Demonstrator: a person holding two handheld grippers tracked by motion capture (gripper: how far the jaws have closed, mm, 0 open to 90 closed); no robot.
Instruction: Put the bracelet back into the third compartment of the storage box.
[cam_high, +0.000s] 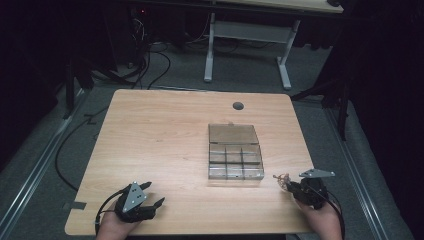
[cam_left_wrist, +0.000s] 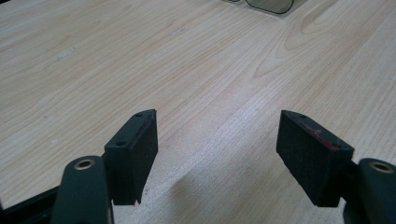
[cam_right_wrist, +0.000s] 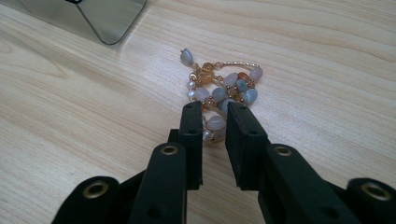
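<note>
A beaded bracelet (cam_right_wrist: 224, 86) of grey, pink and amber stones lies bunched on the wooden table (cam_high: 160, 145), near its right front corner (cam_high: 283, 178). My right gripper (cam_right_wrist: 215, 112) rests low over it. Its jaws stand a narrow gap apart, with the bracelet's near beads between them and no pad clearly pressing. My left gripper (cam_high: 153, 194) lies at the left front of the table, held by a hand. In the left gripper view it (cam_left_wrist: 217, 137) is wide open over bare wood with nothing between the jaws.
A clear plastic compartment box (cam_high: 235, 159) with its lid folded back sits right of the table's middle, just beyond the bracelet; one corner (cam_right_wrist: 107, 21) shows in the right gripper view. A cable hole (cam_high: 238, 105) is near the far edge.
</note>
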